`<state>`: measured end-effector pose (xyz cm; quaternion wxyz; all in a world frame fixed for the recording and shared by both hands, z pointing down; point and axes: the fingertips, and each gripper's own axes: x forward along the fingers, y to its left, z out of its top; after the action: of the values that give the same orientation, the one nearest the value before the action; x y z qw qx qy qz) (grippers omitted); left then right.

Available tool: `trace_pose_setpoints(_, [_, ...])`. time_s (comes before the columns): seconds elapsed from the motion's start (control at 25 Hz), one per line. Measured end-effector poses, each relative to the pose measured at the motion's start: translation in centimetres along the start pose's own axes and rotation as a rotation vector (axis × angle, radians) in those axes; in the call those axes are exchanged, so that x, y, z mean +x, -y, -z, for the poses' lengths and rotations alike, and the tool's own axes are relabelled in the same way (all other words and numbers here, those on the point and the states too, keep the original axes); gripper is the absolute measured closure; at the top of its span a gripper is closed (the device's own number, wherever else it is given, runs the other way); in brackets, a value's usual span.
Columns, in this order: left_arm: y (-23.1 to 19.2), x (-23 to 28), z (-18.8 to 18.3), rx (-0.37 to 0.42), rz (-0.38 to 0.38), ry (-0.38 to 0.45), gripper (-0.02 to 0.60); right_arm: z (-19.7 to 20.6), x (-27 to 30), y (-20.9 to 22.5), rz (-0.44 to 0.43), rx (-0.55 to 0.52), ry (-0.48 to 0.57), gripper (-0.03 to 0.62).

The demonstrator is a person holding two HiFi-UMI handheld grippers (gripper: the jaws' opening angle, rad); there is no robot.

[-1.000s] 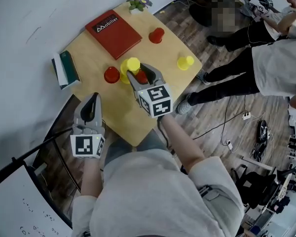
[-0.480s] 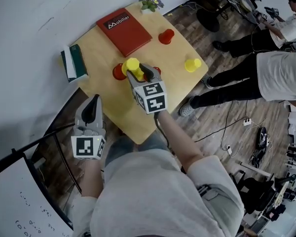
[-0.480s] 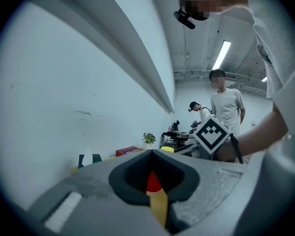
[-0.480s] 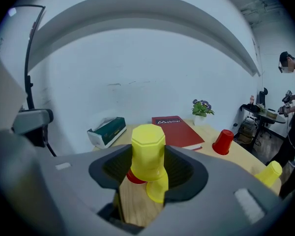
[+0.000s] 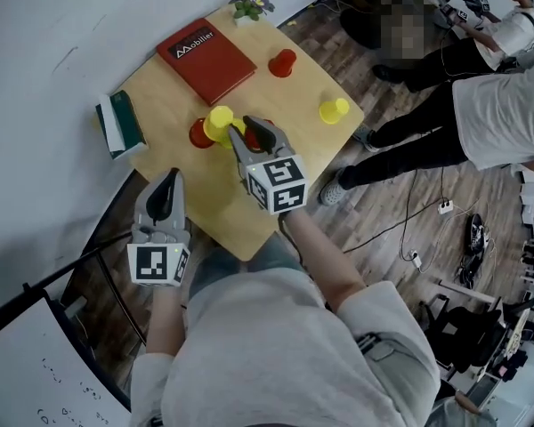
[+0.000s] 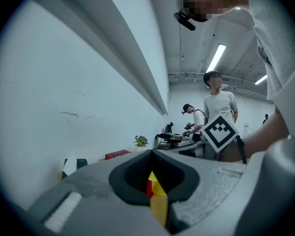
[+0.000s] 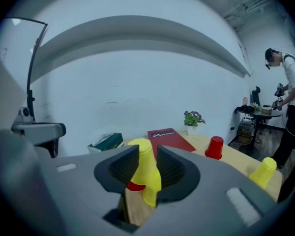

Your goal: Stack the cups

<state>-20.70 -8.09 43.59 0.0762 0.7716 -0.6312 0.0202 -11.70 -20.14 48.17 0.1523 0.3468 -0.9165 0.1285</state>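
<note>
A lab: cluttered equipment bench, floor power strip.

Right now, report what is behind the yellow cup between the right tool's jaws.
The right tool's jaws have just been closing on the yellow cup. Behind it sits a red cup, mostly covered by it; farther back, a red book.

**Plastic on pale wood**

Your yellow cup and the red cup look like smooth, faintly glossy plastic. The table is pale wood, smooth-topped. The red book has a matt cover; the floor is grainy brown planking.
</note>
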Motion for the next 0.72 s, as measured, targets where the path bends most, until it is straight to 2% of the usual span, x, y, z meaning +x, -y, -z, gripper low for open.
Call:
trace_pose_setpoints(0.16, [1.6,1.6,-0.7,0.012,0.054,0.012,0.578,-0.8,-2.3,2.4,0.070,0.017,0.068,0.587])
trace_pose_setpoints(0.48, [5.2,4.7,-1.4,0.026,0.161,0.021,0.578,-0.2,-6.5,8.2,0.217,0.084,0.118,0.591])
trace_pose_setpoints(0.72, [7.7,7.1,-1.7,0.032,0.239,0.019,0.578,1.4,-9.3,13.1,0.341,0.130,0.103,0.591])
